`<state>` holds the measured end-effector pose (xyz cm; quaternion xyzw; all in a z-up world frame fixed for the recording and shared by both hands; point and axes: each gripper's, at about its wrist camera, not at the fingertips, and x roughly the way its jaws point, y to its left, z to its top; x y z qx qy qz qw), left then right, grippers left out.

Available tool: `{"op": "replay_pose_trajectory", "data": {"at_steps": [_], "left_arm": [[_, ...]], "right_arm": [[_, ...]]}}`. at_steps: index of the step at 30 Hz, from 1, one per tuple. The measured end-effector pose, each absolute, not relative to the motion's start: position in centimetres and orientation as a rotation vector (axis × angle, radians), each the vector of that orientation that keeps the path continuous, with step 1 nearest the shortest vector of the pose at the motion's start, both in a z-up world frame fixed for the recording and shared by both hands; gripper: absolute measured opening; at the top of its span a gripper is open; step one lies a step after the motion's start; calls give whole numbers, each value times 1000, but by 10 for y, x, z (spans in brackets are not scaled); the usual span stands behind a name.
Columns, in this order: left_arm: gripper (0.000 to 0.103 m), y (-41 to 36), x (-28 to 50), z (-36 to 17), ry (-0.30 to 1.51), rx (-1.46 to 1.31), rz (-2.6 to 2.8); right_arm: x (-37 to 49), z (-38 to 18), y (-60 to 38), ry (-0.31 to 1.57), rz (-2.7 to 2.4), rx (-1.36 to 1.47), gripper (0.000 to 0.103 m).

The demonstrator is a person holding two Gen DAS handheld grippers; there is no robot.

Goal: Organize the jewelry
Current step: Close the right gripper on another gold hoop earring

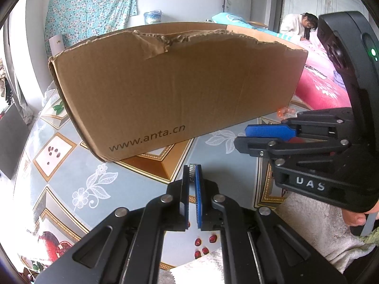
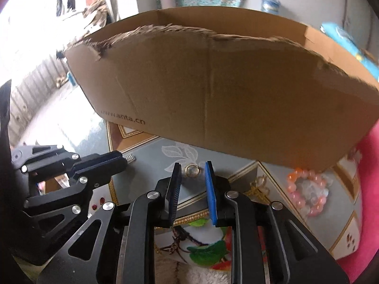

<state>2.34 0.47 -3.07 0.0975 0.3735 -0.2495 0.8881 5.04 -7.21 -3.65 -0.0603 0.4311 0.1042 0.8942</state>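
Note:
My left gripper is shut on a small silver ribbed piece of jewelry, held just above the patterned tablecloth; in the right wrist view the piece sticks out past the left gripper. My right gripper stands open low over the table. A gold ring lies on the cloth between its fingertips, and the pads are clear of it. The right gripper also shows from the side in the left wrist view. A pink bead bracelet and a small gold trinket lie to the right.
A torn open cardboard box stands on the table right behind both grippers. Pink bedding lies past the table's right side. A person sits far back. A furry sleeve is at lower right.

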Motion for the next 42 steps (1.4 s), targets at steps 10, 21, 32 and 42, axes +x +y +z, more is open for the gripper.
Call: {"op": "replay_pose_trajectory", "data": {"at_steps": [10, 21, 32, 42], "left_arm": [[4, 1, 25, -30, 788, 197, -499], [0, -13, 31, -25, 841, 209, -445], [0, -26, 33, -19, 859, 252, -384], [0, -30, 23, -8, 819, 279, -333]], "right_arm": [[54, -34, -81, 912, 268, -82, 8], [57, -25, -105, 897, 278, 14, 8], [43, -7, -129, 862, 303, 83, 8], [31, 3, -138, 830, 325, 108, 8]]}}
